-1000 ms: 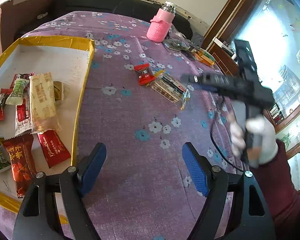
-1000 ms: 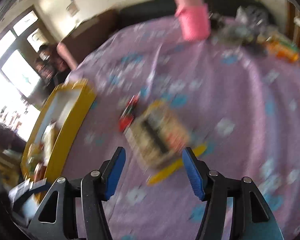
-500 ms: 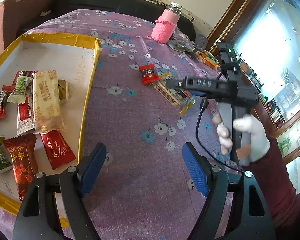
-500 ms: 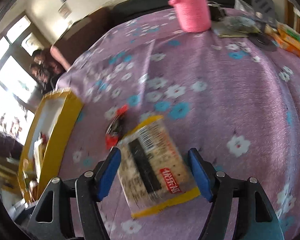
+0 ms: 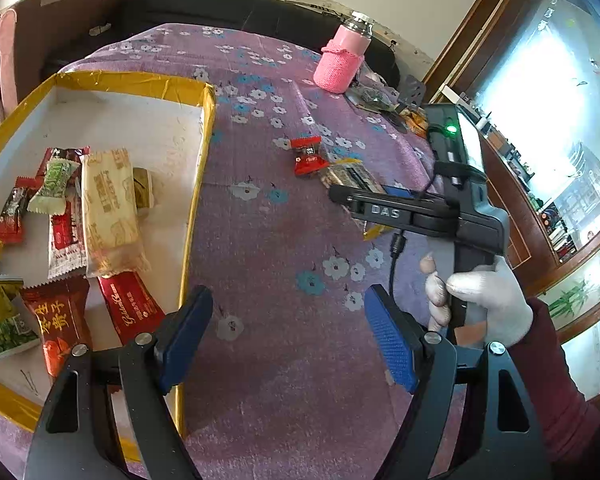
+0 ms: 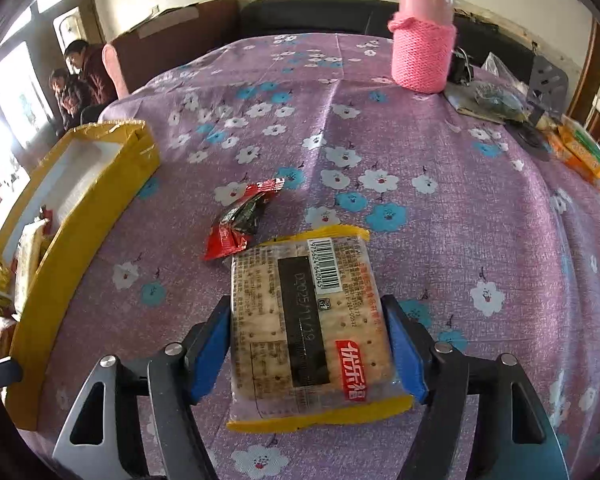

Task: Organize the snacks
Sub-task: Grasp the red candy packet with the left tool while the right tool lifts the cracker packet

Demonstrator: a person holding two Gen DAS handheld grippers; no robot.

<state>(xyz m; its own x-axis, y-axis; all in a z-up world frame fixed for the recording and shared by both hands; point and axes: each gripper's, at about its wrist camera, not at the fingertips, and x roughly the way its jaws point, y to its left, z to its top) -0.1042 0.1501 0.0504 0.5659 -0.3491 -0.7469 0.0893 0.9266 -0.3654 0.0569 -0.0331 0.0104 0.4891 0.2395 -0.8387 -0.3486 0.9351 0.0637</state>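
A clear cracker packet (image 6: 300,320) with yellow ends lies flat on the purple flowered cloth. My right gripper (image 6: 305,320) is lowered over it, open, with a blue pad close beside each long side. A small red sweet (image 6: 240,220) lies just beyond the packet. Packet (image 5: 346,176) and sweet (image 5: 309,156) also show in the left wrist view. My left gripper (image 5: 288,308) hovers open over bare cloth, nothing between its fingers. Beside it stands the yellow-rimmed box (image 5: 204,128) with several wrapped snacks inside.
A pink knit-covered bottle (image 6: 424,52) stands at the far side of the table. Orange packets (image 6: 580,152) and dark clutter lie at the far right. A white-gloved hand (image 5: 484,300) holds the right tool. Two people (image 6: 80,76) sit beyond the table's left side.
The right gripper came down and forward over the cracker packet with its jaws spread wider; the packet now lies between the pads. The left gripper stayed put.
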